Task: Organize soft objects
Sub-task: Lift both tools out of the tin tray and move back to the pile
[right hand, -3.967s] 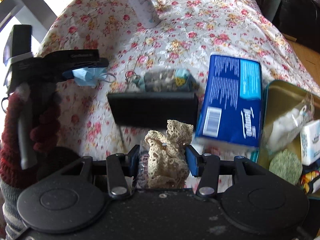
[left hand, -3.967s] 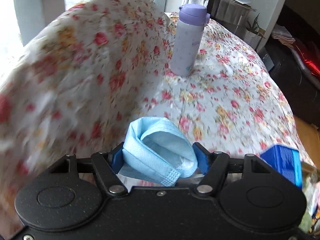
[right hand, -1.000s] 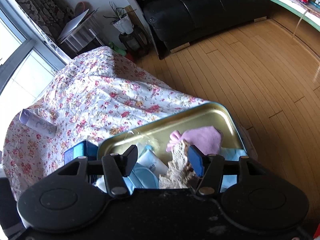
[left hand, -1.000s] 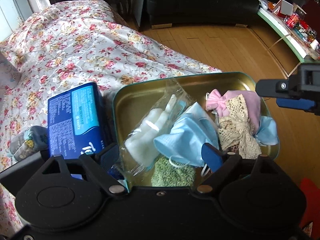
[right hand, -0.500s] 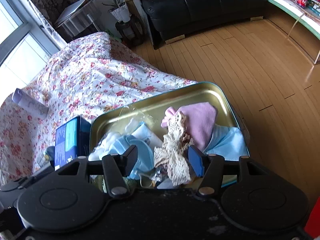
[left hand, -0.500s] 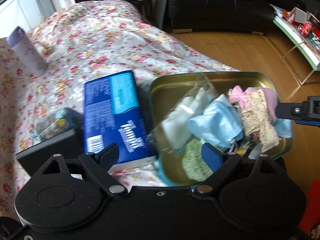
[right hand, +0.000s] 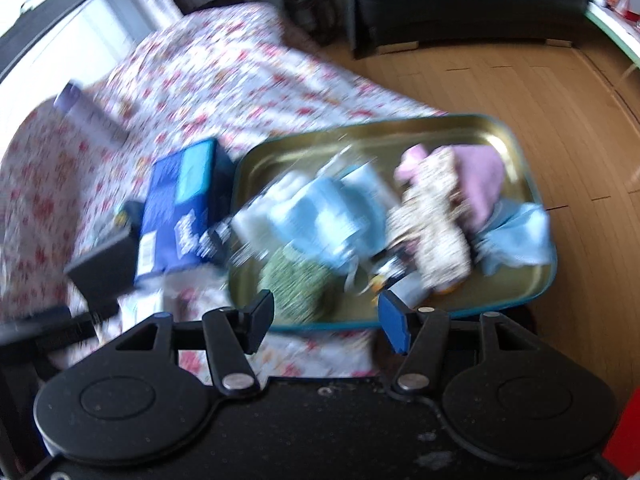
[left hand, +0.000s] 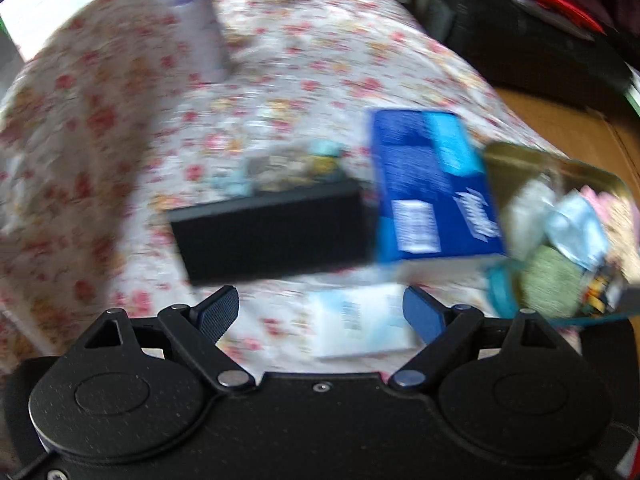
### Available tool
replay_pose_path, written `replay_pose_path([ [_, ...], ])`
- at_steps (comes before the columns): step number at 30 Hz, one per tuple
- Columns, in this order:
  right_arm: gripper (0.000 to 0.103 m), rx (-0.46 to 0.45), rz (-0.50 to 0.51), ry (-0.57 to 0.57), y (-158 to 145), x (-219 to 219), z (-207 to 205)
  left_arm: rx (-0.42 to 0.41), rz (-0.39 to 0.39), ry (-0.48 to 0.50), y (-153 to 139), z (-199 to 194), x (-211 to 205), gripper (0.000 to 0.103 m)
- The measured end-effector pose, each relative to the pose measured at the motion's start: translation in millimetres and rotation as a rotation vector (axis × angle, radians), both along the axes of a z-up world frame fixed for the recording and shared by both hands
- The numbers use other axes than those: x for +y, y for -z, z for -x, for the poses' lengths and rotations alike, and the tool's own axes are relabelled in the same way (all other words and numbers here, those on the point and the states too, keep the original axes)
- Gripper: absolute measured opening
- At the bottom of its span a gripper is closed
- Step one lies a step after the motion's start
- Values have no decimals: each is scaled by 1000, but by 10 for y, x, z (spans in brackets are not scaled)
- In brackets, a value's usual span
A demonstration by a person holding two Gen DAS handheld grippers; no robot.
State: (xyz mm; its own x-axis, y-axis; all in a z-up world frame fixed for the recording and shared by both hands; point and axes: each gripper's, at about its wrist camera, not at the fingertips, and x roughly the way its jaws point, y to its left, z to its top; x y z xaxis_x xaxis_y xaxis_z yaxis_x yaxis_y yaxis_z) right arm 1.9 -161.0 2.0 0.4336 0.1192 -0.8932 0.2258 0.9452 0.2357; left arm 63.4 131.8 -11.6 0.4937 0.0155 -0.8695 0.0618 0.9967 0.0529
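Both grippers hang empty: the left gripper [left hand: 320, 312] with jaws wide apart above a small white tissue pack [left hand: 360, 326] on the floral bedspread [left hand: 280, 60], the right gripper [right hand: 325, 312] with jaws just opening. Beyond it, lace cloth [right hand: 434, 220], blue mask [right hand: 328, 216] and pink cloth [right hand: 478, 182] lie in the gold tin tray [right hand: 400, 136].
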Motion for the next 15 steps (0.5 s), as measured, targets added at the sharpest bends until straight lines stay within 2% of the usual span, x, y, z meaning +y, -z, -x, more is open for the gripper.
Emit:
replay_pose_path([
  [7, 61, 29, 4, -151, 5, 629, -2, -63, -9, -147, -141, -119, 742, 86],
  [15, 65, 63, 8, -319, 128, 1353, -122, -72, 6, -232, -131, -392, 1209, 86],
])
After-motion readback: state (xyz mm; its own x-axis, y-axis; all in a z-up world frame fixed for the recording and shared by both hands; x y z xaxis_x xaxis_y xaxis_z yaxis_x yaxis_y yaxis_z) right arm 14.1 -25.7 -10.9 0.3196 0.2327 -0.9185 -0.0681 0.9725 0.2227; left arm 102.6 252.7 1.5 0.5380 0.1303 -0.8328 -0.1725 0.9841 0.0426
